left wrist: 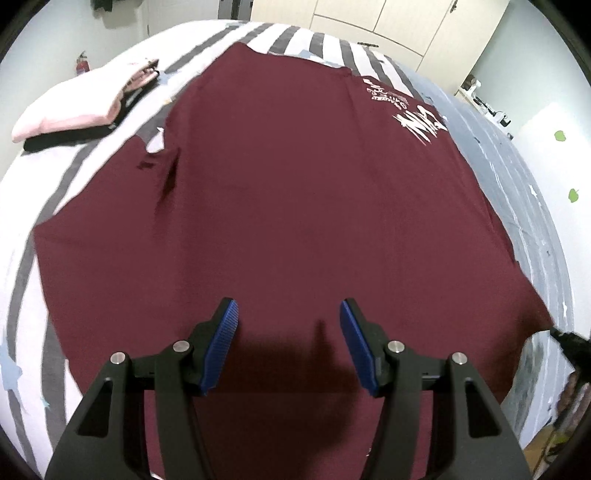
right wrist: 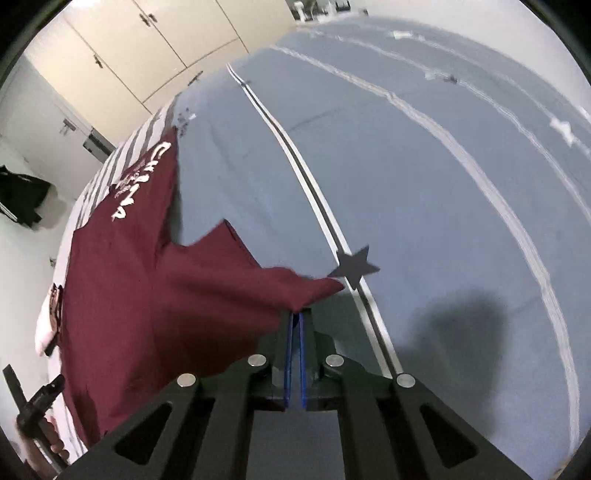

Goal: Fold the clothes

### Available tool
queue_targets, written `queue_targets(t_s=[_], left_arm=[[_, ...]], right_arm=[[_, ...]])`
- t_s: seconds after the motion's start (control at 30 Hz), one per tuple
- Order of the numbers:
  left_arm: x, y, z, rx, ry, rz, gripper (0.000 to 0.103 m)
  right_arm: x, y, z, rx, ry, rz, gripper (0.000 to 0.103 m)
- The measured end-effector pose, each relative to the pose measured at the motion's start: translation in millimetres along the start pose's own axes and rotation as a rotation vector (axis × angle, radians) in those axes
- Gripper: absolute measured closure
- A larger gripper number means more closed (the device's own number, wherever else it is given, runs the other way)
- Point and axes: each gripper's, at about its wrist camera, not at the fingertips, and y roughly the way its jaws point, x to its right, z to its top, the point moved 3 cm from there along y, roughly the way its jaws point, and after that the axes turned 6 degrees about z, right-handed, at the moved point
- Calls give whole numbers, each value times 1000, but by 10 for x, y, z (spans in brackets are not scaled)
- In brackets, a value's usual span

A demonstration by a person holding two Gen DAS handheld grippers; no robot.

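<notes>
A maroon T-shirt [left wrist: 295,192] with white lettering lies spread over the bed, its print at the far right. My left gripper [left wrist: 289,310] hovers open just above the shirt's near part, nothing between its blue pads [left wrist: 221,343]. In the right wrist view the same maroon T-shirt [right wrist: 147,295] stretches to the left, and my right gripper [right wrist: 296,314] is shut on a pulled-out corner of it, lifted over the blue-grey sheet. The other gripper shows at the lower left edge there, in a hand.
A folded pile of pink and black clothes [left wrist: 81,110] lies at the bed's far left. The bedding is grey-and-white striped [left wrist: 22,280] on the left and blue-grey with star shapes [right wrist: 424,184] on the right. Wardrobe doors [left wrist: 388,22] stand behind the bed.
</notes>
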Motion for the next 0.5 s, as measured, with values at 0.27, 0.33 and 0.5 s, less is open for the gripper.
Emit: queue_targets(t_s=[0.27,0.33,0.5], left_arm=[[113,13,30,-4,35,-3,48],[110,4,24,-4,38,2,48],[68,9,51,-6,22,4,48]], right_arm=[[261,39,172,101,192,38,62],[238,79,249,110,210,60,56],[85,186,406,108,172,99,56]])
